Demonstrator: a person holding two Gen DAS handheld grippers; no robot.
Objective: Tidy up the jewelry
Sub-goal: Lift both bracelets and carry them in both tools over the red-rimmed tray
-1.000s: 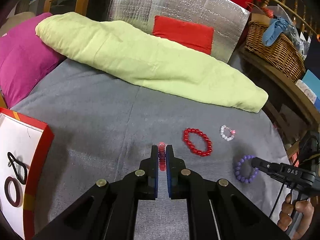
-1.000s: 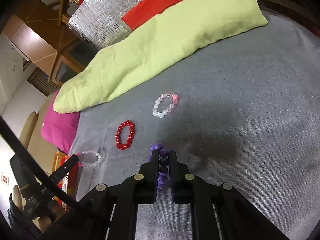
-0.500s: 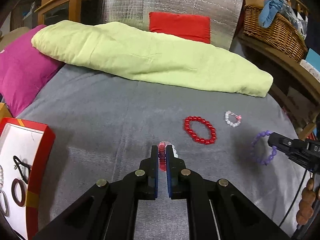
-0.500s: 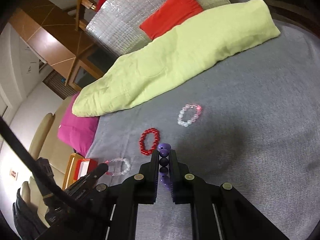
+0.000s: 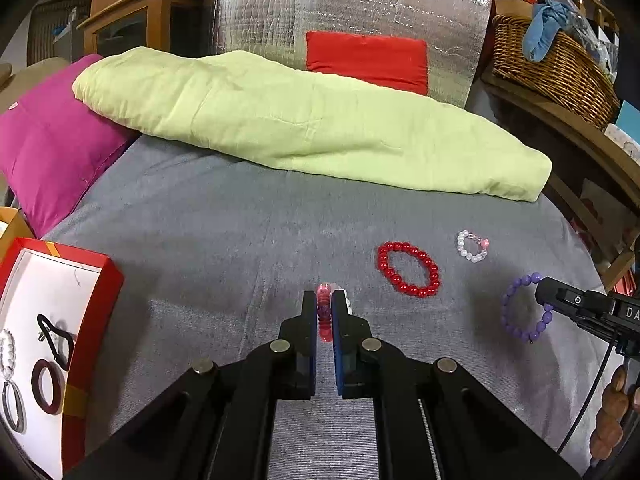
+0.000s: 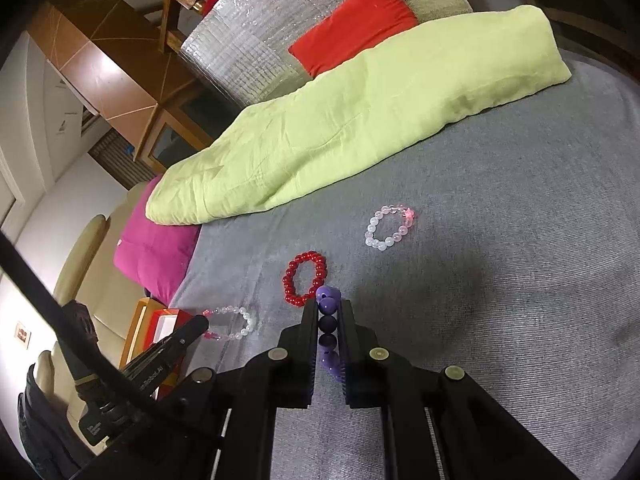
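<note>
My left gripper (image 5: 324, 304) is shut on a pink and clear bead bracelet (image 5: 324, 316), held above the grey bedspread; the same bracelet shows in the right wrist view (image 6: 236, 322). My right gripper (image 6: 328, 312) is shut on a purple bead bracelet (image 6: 327, 320), which hangs from its tip in the left wrist view (image 5: 520, 312). A red bead bracelet (image 5: 408, 268) and a small white bracelet with a pink charm (image 5: 472, 245) lie on the bedspread. A red box with a white lining (image 5: 52, 300) at the left holds several rings and a black clip.
A long green cushion (image 5: 304, 120) lies across the back, with a magenta pillow (image 5: 48, 148) at the left and a silver and red cushion (image 5: 360, 32) behind. A wicker basket (image 5: 552, 60) stands on a wooden shelf at the right.
Both grippers have lifted with their bracelets; the purple one now hangs off the bedspread. The left view has swung so more of the red box shows.
</note>
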